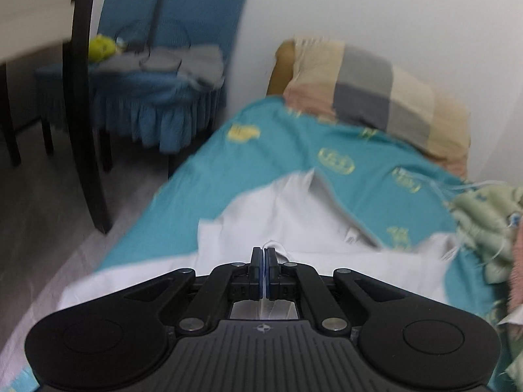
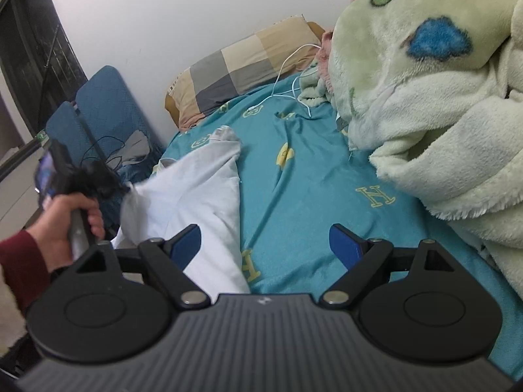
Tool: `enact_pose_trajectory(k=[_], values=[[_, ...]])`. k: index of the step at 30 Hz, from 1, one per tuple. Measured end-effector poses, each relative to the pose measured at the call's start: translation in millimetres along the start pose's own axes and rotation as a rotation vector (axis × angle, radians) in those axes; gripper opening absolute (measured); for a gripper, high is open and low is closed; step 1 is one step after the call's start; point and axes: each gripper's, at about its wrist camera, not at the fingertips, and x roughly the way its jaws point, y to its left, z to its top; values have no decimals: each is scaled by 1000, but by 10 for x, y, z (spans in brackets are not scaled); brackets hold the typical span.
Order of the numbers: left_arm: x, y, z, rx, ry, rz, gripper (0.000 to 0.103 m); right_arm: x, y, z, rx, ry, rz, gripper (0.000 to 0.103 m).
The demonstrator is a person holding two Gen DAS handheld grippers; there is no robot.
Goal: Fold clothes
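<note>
A white garment (image 1: 294,222) lies on the teal bedsheet (image 1: 268,150). My left gripper (image 1: 263,253) is shut on a fold of the white garment and holds it up off the bed. In the right wrist view the garment (image 2: 193,192) hangs as a lifted white sheet at the left, with the left gripper (image 2: 94,176) and the hand on it. My right gripper (image 2: 264,245) is open and empty above the teal sheet (image 2: 310,189), just right of the garment's edge.
A checked pillow (image 1: 376,94) lies at the head of the bed against the white wall. A fluffy green blanket (image 2: 434,98) is piled at the right, with a white cable (image 2: 287,75). Blue-covered chairs (image 1: 157,75) and a dark table leg (image 1: 81,104) stand left of the bed.
</note>
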Motion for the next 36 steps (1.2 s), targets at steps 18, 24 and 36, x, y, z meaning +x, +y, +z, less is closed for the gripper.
enact_pose_trajectory(k=[18,24,36], values=[[-2075,-208,-1063,172,68,-105,48,-305,58,121,-34,-30,110,87],[-2990,-265,-1902,92,140,-309,48,-796,110,230,-63,-50,138,87],[-3332,-847,-2933,224,276,-460,42,-1630,-359,124,-24,-25,71,87]])
